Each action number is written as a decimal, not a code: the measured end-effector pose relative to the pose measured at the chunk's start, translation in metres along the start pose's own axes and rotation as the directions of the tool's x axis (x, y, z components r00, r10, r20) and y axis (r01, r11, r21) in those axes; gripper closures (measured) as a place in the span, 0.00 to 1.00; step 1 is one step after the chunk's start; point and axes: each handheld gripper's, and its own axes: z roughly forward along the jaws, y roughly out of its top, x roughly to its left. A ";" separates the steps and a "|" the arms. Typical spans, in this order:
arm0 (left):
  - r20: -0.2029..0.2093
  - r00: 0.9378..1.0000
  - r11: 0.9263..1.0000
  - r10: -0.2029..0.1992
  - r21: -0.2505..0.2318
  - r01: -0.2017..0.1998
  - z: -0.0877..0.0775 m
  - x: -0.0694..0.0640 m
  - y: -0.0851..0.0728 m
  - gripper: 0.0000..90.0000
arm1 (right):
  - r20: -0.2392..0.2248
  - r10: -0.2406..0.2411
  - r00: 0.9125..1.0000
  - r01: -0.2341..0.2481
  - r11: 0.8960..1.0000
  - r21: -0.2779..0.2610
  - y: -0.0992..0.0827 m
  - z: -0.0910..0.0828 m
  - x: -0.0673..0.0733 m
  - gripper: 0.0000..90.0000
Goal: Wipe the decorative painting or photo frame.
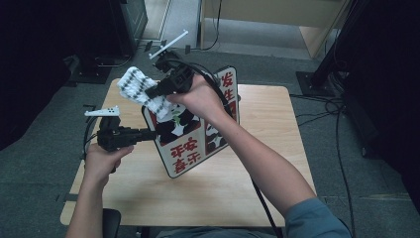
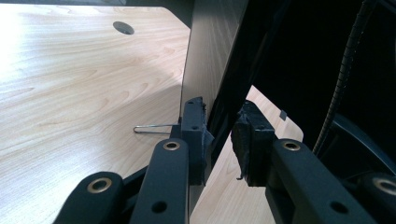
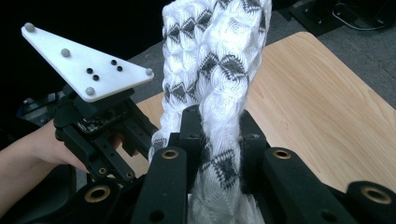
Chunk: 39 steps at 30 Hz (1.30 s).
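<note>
Pale wood-grain tabletop under everything. White knitted cloth with small dark grey diamonds — same pattern in the high view. Placard white with a dark border, red Chinese characters and a black-and-white panda with a touch of green. Black left gripper and black right gripper — each topped by a white three-cornered plate. Grey-blue sleeve. Grey carpeted floor.

The left hand-held gripper points level to the right, its jaws nearly closed. The right hand-held gripper, raised higher on an outstretched forearm, points left with jaws clamped together.
</note>
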 end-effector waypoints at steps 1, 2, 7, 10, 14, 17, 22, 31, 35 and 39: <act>0.000 1.000 1.000 0.000 0.000 0.000 0.000 0.000 0.000 0.84 | 0.001 0.004 1.000 -0.004 1.000 0.000 0.000 -0.001 -0.001 0.87; 0.001 1.000 1.000 0.001 0.001 -0.001 0.000 0.000 0.000 0.84 | -0.003 0.007 1.000 -0.007 1.000 -0.001 -0.001 -0.001 -0.002 0.87; 0.002 1.000 1.000 0.006 0.003 -0.006 0.000 0.000 0.000 0.84 | -0.005 0.011 1.000 -0.011 1.000 -0.011 -0.004 -0.003 -0.007 0.87; 0.001 1.000 1.000 0.010 0.004 -0.010 0.000 -0.001 0.000 0.84 | -0.009 0.010 1.000 -0.010 1.000 -0.018 -0.006 -0.004 -0.009 0.87; 0.001 1.000 1.000 0.010 0.004 -0.010 0.000 -0.001 0.000 0.84 | 0.000 0.006 1.000 -0.006 1.000 -0.022 -0.007 -0.005 -0.010 0.87; 0.002 1.000 1.000 0.008 0.004 -0.008 0.000 -0.002 0.000 0.84 | 0.002 0.016 1.000 -0.016 1.000 -0.024 -0.008 -0.008 -0.014 0.87; 0.000 1.000 1.000 0.009 0.003 -0.009 0.000 -0.002 0.000 0.84 | -0.003 0.035 0.999 -0.035 0.999 -0.033 -0.012 -0.011 -0.022 0.88; 0.001 1.000 1.000 0.010 0.003 -0.010 0.001 -0.002 -0.001 0.84 | 0.007 0.052 0.999 -0.051 0.997 -0.055 -0.019 -0.019 -0.034 0.88; -0.001 1.000 1.000 0.010 0.001 -0.010 0.001 -0.002 -0.001 0.84 | 0.014 0.062 0.998 -0.061 0.996 -0.061 -0.021 -0.022 -0.038 0.88; -0.004 1.000 1.000 0.013 0.002 -0.013 0.001 -0.002 0.000 0.84 | 0.023 0.062 0.998 -0.060 0.995 -0.075 -0.024 -0.026 -0.044 0.87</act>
